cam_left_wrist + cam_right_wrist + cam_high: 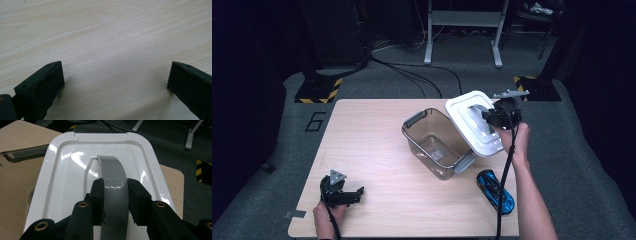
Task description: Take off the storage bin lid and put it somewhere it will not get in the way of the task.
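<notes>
Wood grain of the table (107, 32) runs bare between the widely parted jaws of the left gripper (343, 192), which sits near the table's front left corner with nothing between its pads. To the right, near the front edge, a blue toy car (495, 190) lies just beside the person's right forearm. Farther in, the clear container (437, 142) stands open near the middle of the table, with grey latches at two ends; whether anything lies in it I cannot tell. Beyond and to its right, the right gripper (115, 195) is clamped on the grey handle (113, 172) of the white lid (472, 120), held tilted over the container's far right rim. Broad open tabletop lies left of the container.
</notes>
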`<move>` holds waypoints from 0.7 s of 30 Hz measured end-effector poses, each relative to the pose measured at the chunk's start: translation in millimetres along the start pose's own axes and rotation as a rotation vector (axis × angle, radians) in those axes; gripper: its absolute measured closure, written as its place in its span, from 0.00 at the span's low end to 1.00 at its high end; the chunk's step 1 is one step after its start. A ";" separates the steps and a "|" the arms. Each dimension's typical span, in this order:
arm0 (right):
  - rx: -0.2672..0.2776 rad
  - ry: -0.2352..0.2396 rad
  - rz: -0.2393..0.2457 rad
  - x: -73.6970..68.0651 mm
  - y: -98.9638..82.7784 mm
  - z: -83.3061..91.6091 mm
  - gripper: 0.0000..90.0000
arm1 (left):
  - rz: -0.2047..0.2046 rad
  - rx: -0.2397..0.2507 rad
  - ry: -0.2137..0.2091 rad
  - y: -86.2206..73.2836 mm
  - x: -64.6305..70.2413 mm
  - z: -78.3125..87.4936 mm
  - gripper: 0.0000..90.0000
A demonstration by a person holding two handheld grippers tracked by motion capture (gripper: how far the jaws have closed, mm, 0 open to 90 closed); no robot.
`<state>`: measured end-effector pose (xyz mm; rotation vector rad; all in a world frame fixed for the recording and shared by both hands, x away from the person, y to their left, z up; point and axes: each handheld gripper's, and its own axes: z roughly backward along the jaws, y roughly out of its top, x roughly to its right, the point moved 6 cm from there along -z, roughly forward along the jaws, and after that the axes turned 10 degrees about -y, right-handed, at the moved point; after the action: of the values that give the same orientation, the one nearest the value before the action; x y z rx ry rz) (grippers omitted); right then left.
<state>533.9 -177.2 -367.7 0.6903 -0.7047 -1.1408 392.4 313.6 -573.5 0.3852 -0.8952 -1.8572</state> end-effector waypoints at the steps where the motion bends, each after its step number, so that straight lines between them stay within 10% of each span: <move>1: -0.003 -0.005 -0.011 2.0 -0.6 -0.5 0.75 | 0.000 0.000 0.000 0.0 0.0 0.0 0.01; 21: -0.040 -0.101 -0.087 43.5 -14.3 -14.4 0.75 | 0.000 0.006 0.003 0.1 0.0 -0.4 0.01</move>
<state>548.7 -220.8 -381.4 0.6377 -0.7408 -1.2737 392.7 313.4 -573.7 0.3923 -0.8987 -1.8540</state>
